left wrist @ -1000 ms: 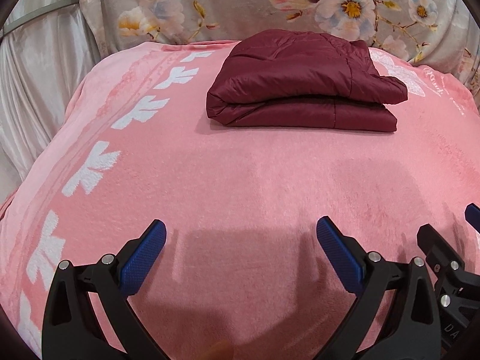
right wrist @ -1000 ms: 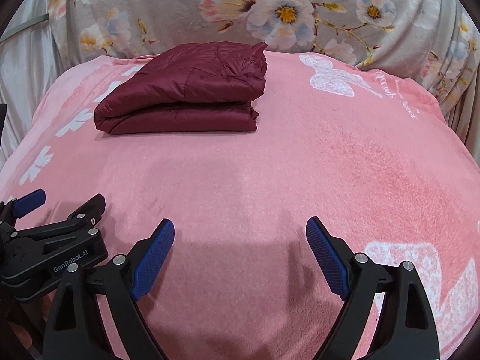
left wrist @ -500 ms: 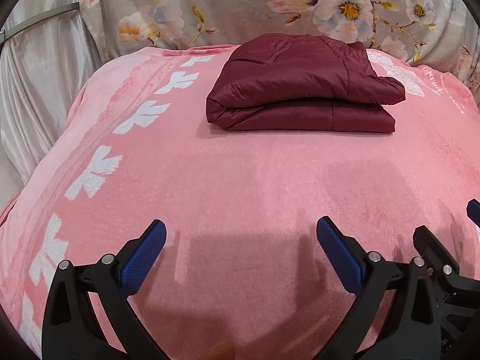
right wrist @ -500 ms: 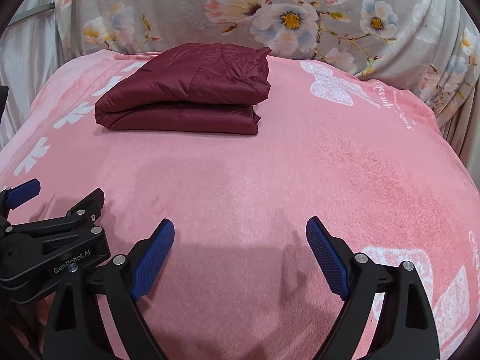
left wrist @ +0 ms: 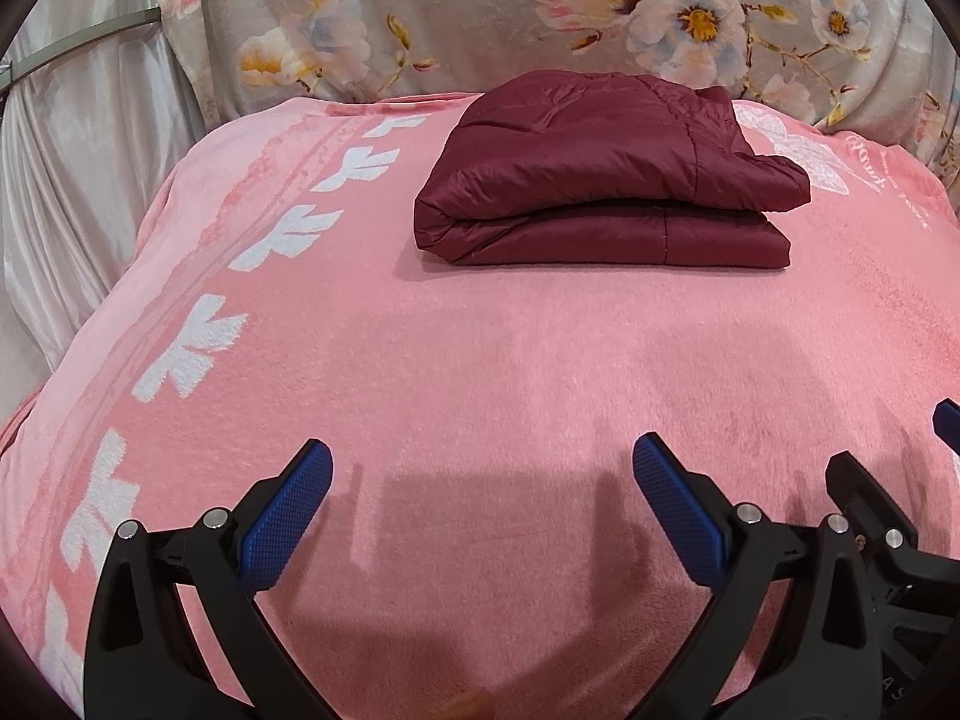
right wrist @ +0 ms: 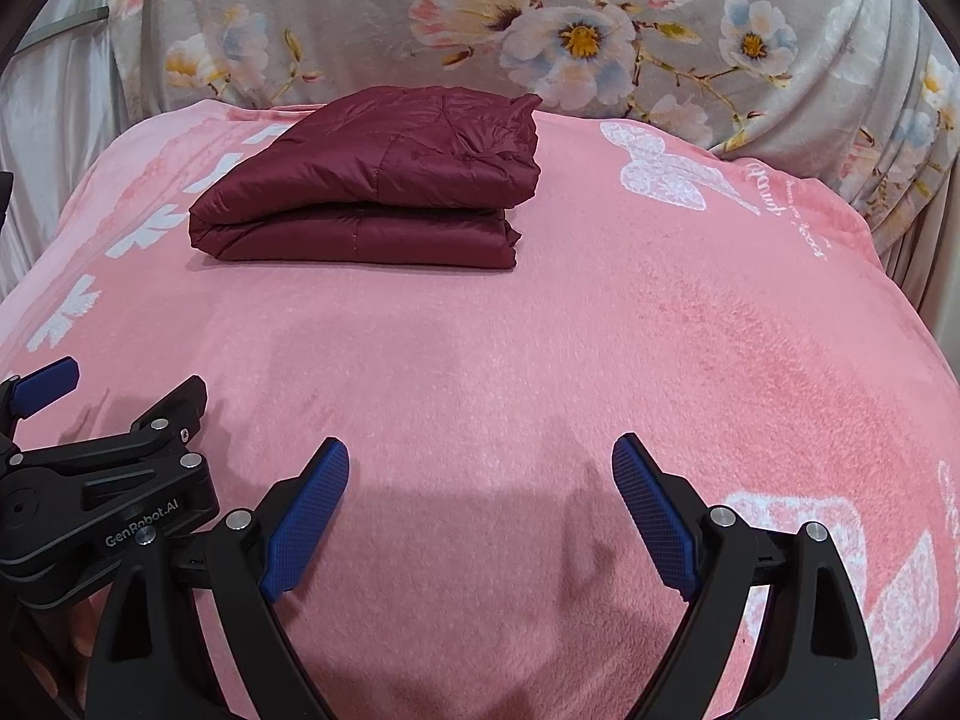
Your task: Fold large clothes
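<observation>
- Maroon jacket (left wrist: 606, 180) lies folded into a compact two-layer bundle at the far end of the pink blanket (left wrist: 480, 348), close under the floral cloth (left wrist: 480, 18) that backs the bed.
- Key relation: from the left gripper (left wrist: 480, 480) the bundle sits at about 12 to 1 o'clock, well apart; from the right gripper (right wrist: 480, 474) it sits at about 11 o'clock, also well apart. Neither tool touches it.
- Long axis of the bundle runs side to side, 9 to 3 o'clock, broadside to both grippers. The rounded fold faces 9 o'clock; the looser corner ends point toward 3 o'clock.
- Which side is nearer: too close to call; the bundle lies roughly between the two lines of sight.
- Left gripper: jaws spread wide, nothing between them. Right gripper: the same, spread wide and empty. The two tools hang side by side, just above the near end of the blanket.
- Jacket material: thin quilted shell with a slight sheen, stitched panels, puffy. Judgement: slippery, springy, and likely to loft open if nudged.
- Blanket: plush fleece, white leaf motifs along the 9 o'clock edge, a white butterfly print toward 2 o'clock.
- Judgement: folding looks essentially finished.
</observation>
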{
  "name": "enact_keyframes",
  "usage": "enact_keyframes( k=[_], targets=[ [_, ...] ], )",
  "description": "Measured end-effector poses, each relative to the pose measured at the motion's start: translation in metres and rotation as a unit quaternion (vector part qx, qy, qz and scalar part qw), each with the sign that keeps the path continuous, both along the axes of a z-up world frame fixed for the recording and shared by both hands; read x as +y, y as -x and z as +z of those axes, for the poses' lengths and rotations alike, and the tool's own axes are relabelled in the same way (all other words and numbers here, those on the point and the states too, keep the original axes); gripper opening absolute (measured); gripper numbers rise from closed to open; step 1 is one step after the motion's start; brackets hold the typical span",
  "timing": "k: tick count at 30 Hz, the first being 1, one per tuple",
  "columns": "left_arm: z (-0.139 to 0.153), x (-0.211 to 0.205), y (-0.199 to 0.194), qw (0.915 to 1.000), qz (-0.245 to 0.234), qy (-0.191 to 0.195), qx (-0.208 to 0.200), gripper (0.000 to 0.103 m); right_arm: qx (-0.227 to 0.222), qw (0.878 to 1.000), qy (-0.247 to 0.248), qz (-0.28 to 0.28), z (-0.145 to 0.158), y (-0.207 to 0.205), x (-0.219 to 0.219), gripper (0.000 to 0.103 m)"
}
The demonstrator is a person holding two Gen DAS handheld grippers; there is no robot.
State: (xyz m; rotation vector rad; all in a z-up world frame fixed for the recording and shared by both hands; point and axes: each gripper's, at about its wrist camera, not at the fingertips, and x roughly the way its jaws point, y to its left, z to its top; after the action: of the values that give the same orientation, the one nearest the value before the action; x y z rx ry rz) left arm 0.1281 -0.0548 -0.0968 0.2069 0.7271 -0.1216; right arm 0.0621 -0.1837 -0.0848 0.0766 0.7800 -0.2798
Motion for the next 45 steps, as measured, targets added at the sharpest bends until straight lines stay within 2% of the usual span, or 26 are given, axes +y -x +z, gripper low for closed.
enact_keyframes(
  k=[45],
  targets=[
    [-0.0002,-0.0039,0.0019,1.0000,-0.004,0.005,-0.003,0.095,-0.003,1.000,0.004,-0.003,0.0041,0.0007,0.0000,0.087]
  ],
)
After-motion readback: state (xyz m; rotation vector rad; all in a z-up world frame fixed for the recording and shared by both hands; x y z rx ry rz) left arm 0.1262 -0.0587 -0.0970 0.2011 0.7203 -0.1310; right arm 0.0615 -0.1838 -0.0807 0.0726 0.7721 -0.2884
